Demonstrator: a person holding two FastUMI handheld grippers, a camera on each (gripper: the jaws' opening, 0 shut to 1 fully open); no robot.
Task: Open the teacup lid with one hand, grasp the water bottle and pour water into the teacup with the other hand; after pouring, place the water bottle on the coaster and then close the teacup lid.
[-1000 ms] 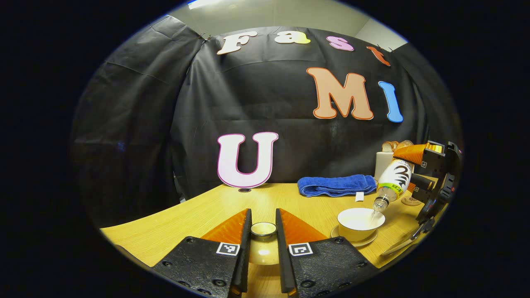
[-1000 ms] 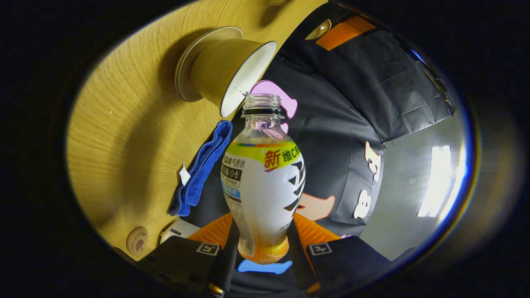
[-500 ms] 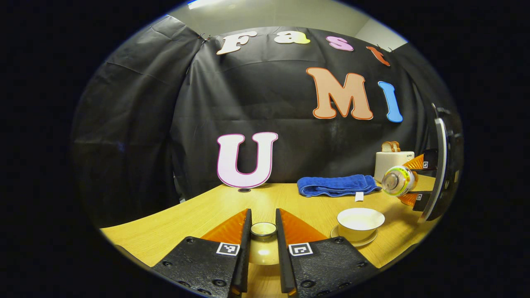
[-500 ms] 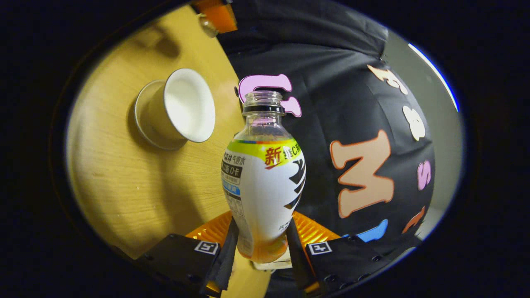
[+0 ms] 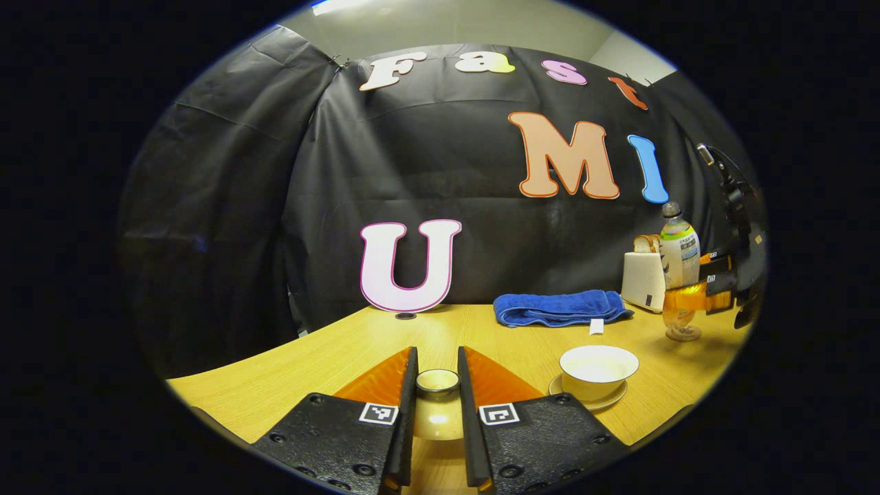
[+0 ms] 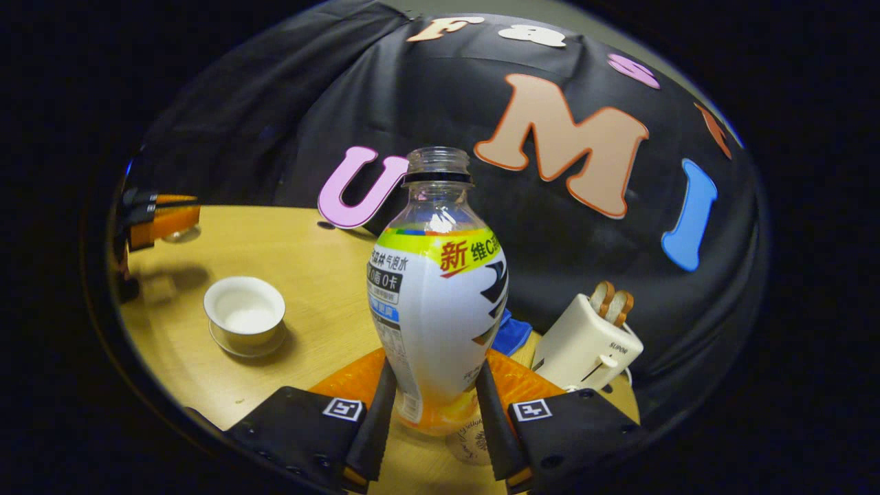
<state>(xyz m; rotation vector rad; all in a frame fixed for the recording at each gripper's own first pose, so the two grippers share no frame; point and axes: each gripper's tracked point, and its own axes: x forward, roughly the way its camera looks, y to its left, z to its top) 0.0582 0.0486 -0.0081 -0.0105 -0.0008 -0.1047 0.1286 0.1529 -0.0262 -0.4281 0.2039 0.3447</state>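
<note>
My left gripper [image 5: 437, 361] is shut on the knob of the cream teacup lid [image 5: 437, 419], held low over the table. The uncovered white teacup [image 5: 598, 370] sits on its saucer to the right; it also shows in the right gripper view [image 6: 244, 313]. My right gripper [image 6: 434, 371] is shut on the lower body of the uncapped water bottle [image 6: 440, 295], which stands upright. The round coaster [image 6: 467, 436] lies directly under the bottle's base. In the left gripper view the bottle [image 5: 679, 251] stands over the coaster [image 5: 683, 335] at far right; whether they touch I cannot tell.
A folded blue towel [image 5: 560, 307] lies at the back of the wooden table [image 5: 344, 357]. A white toaster [image 6: 588, 340] with bread slices stands just right of the bottle. My left gripper [image 6: 161, 216] shows far left in the right gripper view.
The bottle has swung from tipped over the teacup to upright and travelled right, away from the cup, to the coaster by the toaster. My left gripper and the lid stayed still.
</note>
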